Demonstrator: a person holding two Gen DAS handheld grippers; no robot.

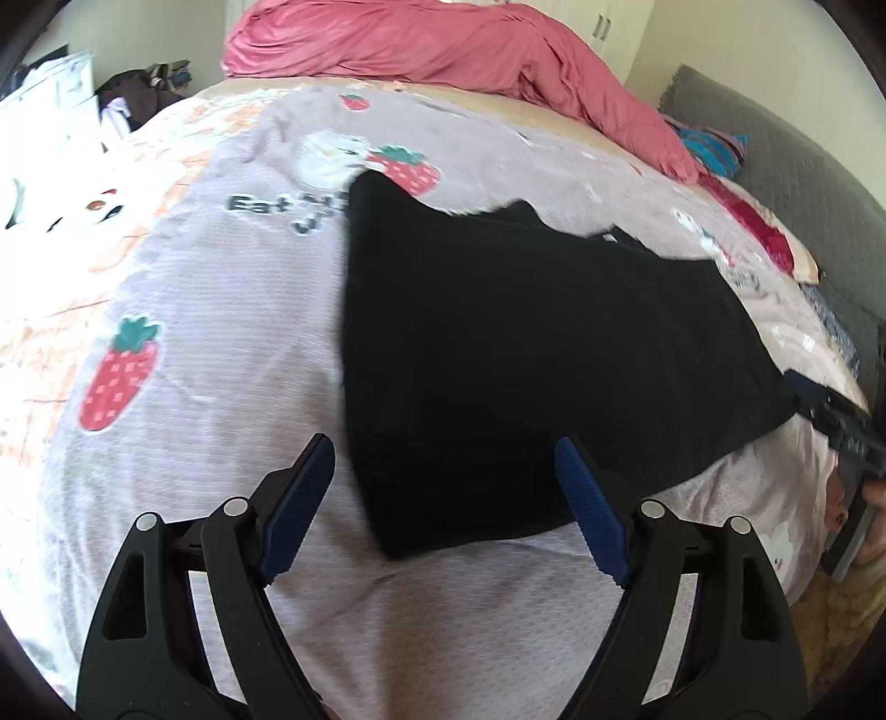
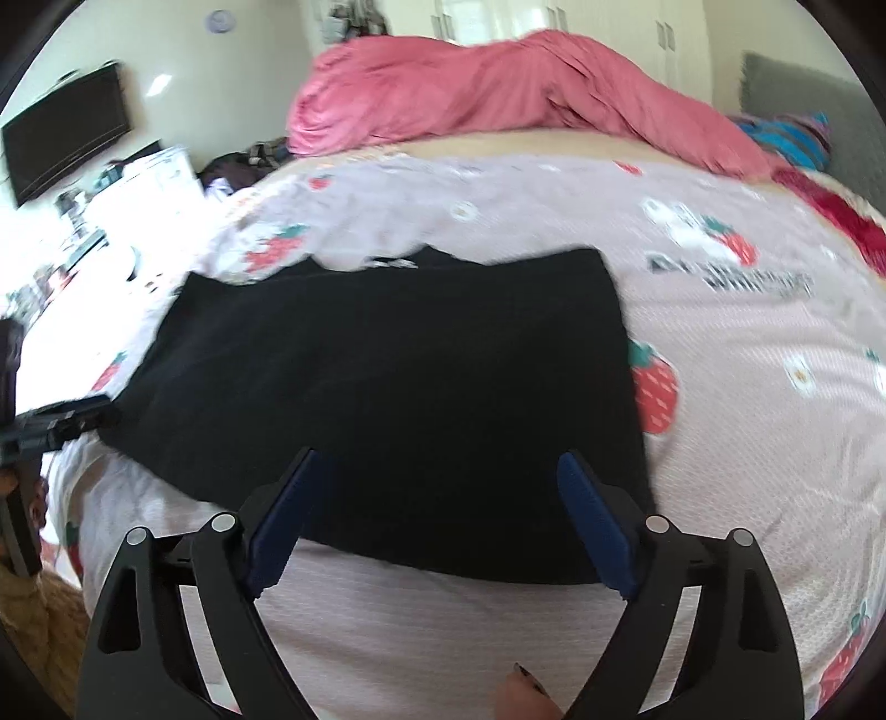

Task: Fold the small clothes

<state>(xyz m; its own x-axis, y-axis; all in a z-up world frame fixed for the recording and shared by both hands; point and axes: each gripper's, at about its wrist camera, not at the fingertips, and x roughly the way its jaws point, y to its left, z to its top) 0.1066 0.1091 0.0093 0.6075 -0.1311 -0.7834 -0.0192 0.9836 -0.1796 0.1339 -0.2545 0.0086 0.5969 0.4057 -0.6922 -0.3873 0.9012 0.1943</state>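
Observation:
A black garment lies spread flat on the strawberry-print bedsheet. It also shows in the right wrist view. My left gripper is open and empty, hovering over the garment's near left corner. My right gripper is open and empty, hovering over the garment's near right edge. The right gripper shows at the right edge of the left wrist view, by the garment's right corner. The left gripper shows at the left edge of the right wrist view.
A pink duvet is heaped at the far side of the bed. A grey headboard and colourful pillows lie at the right. A wall TV and a cluttered white desk stand at the left.

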